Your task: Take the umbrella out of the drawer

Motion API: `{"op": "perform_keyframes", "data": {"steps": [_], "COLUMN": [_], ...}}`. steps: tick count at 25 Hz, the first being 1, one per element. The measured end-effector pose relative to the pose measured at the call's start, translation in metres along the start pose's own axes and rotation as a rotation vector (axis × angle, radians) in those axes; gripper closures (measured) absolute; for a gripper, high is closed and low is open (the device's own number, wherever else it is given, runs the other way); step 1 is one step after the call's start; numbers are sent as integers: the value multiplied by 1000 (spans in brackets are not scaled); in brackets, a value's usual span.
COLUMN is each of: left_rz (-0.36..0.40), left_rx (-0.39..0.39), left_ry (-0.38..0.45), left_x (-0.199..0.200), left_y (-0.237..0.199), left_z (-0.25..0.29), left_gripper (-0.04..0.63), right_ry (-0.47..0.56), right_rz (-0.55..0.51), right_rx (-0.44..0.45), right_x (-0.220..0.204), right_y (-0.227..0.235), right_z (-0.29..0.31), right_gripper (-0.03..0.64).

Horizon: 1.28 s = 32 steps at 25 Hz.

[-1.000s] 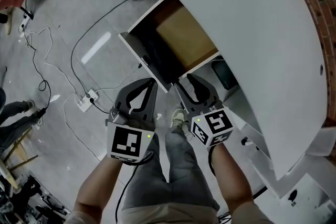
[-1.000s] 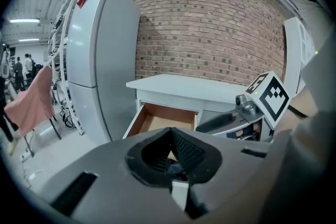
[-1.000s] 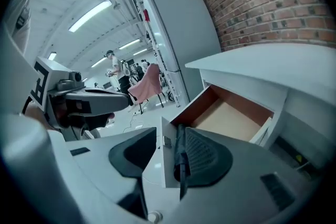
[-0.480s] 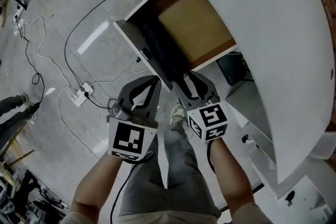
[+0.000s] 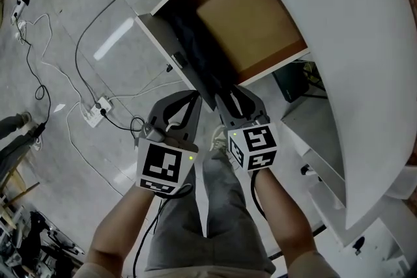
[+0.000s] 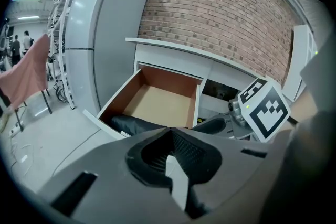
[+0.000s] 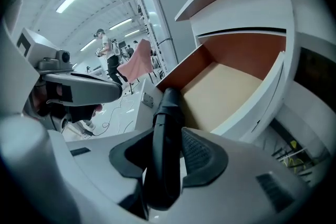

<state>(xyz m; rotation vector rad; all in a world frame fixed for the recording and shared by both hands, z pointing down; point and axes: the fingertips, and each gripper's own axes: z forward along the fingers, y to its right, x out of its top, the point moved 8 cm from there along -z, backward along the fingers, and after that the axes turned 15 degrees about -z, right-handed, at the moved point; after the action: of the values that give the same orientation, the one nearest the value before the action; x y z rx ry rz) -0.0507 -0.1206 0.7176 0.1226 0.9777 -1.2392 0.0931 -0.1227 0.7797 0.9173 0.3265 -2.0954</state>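
A white drawer (image 5: 156,42) with a tan bottom stands pulled out. The black folded umbrella (image 5: 195,52) lies along the inside of its front panel. My right gripper (image 5: 234,97) is at the drawer's near corner, over the umbrella's near end. In the right gripper view the umbrella (image 7: 167,113) runs lengthwise between the jaws of the right gripper (image 7: 170,131). The jaws are closing but stand wide, and I see no pad pressing on it. My left gripper (image 5: 190,98) hangs just left of the drawer front, shut and empty. The left gripper view shows the umbrella (image 6: 136,124) beyond the left gripper (image 6: 169,132).
A white curved tabletop (image 5: 339,42) overhangs the drawer on the right. A dark bin (image 5: 293,81) sits in the shelf beside it. A power strip (image 5: 91,112) and loose cables lie on the floor at left. My own legs and a shoe (image 5: 218,140) are below the grippers.
Both grippers and the head view have sunk toward the drawer, which now looks larger. The right gripper stays at the umbrella's near end and the left stays beside it.
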Motion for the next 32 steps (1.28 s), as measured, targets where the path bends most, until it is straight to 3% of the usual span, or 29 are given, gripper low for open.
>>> {"op": "perform_keyframes", "data": {"steps": [8,10,16,25,32], "left_rz": [-11,-7,-4,15,44], "left_rx": [-30,-36,-34,-44,-36], "left_ry": [-15,-15,-22,11,67], "left_x": [-6,-7,-7,20,55], "left_y": [1,2,-5,2,19], "left_z": [6,5,-1,-24,-59], "left_gripper": [588,588,588,588,588], "right_ry": [54,64,93,51,135], "right_rz": [-99,-142,-128,-112,-95], "right_rx": [-24,-47,-62,-97,-173], "right_x": [1,2,7,39,86], "right_y": [-5,-7,-6,-16,-30], "right_z": [6,4,-7,-40,-94], "right_gripper": [540,589,601,601,601]}}
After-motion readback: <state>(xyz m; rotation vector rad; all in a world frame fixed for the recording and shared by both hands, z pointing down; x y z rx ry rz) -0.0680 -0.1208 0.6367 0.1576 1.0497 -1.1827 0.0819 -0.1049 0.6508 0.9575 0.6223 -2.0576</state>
